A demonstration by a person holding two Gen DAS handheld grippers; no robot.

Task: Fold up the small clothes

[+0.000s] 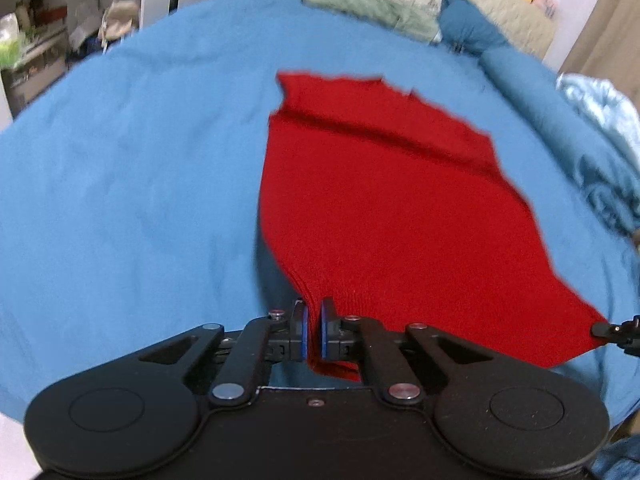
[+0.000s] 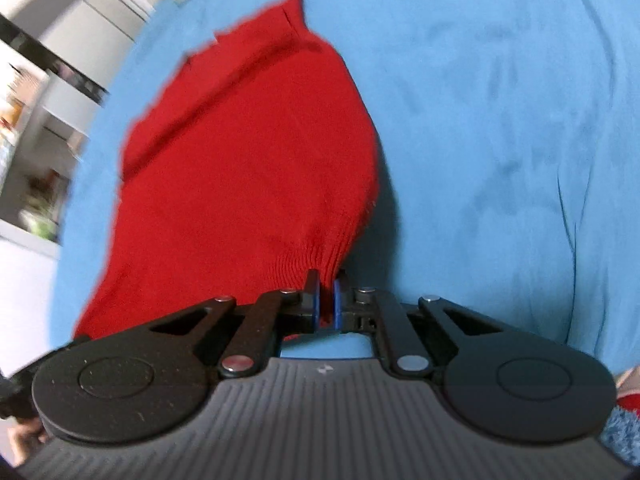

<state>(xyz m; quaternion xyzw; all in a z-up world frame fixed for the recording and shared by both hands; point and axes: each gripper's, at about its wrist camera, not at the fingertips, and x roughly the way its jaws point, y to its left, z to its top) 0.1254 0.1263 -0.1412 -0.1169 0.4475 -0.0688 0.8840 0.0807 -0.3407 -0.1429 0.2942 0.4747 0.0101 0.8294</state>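
Red knit garment (image 1: 384, 208): matt ribbed wool-like cloth, ribs visible at hem, lower centre of right wrist view. Blue bedsheet (image 1: 140, 184): matt soft woven cloth, lightly creased. Left gripper (image 1: 314, 334) and right gripper (image 2: 327, 304): matt black plastic links, shiny metal pivot pins, blue rubbery pads. Right gripper's body at frame bottom: grooved grey plastic. Pale blue blanket (image 1: 604, 136), right edge: slightly glossy fabric.

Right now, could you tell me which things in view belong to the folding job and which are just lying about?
Part of the job:
red knit garment
left gripper, pinching its hem
right gripper, pinching its hem
blue sheet beneath it

Lying about:
green cloth
light blue blanket
cluttered shelves
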